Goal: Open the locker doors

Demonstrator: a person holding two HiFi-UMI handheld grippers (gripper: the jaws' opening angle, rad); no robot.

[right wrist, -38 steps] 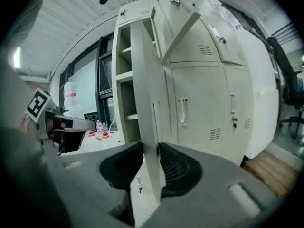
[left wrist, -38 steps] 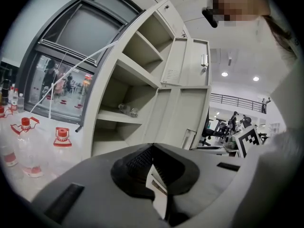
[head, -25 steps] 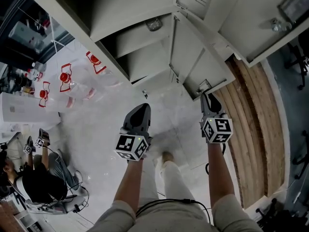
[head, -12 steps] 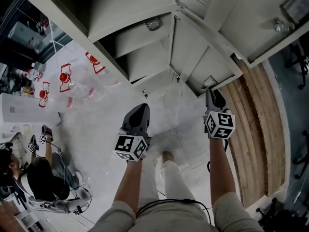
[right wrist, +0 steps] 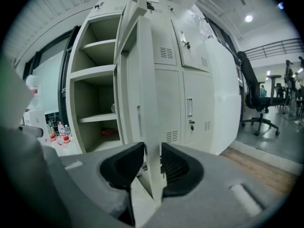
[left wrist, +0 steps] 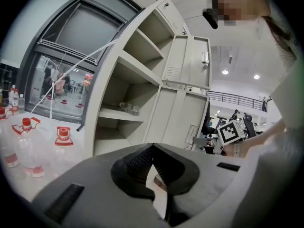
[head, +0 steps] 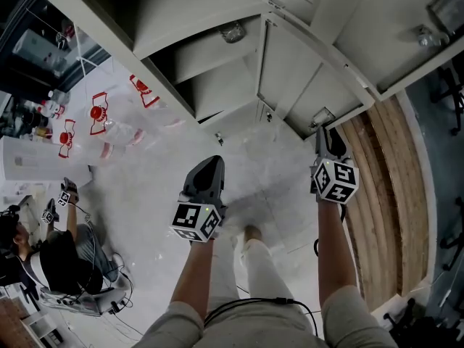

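The grey locker (head: 210, 56) stands ahead with its left column open, showing shelves. My right gripper (head: 328, 135) grips the free edge of the lower door (head: 304, 85) just below its handle (head: 321, 117). In the right gripper view the door's edge (right wrist: 142, 94) fills the gap of the right gripper (right wrist: 153, 163). Its jaws have just opened a little, with the edge still touching both pads. The left gripper (head: 212, 162) hangs in front of the open shelves, shut and empty, as the left gripper view (left wrist: 152, 158) also shows. The upper door (left wrist: 192, 63) is swung open.
A bottle (head: 232, 33) lies on a locker shelf. Several plastic bottles with red labels (head: 98, 118) stand on the floor at left. A person (head: 58, 267) sits at lower left. Wooden boards (head: 384, 194) run along the right. An office chair (right wrist: 256, 94) stands beyond the closed lockers.
My right gripper has moved to the right with the lower door's edge, and the door has swung wider. The left gripper has stayed put.
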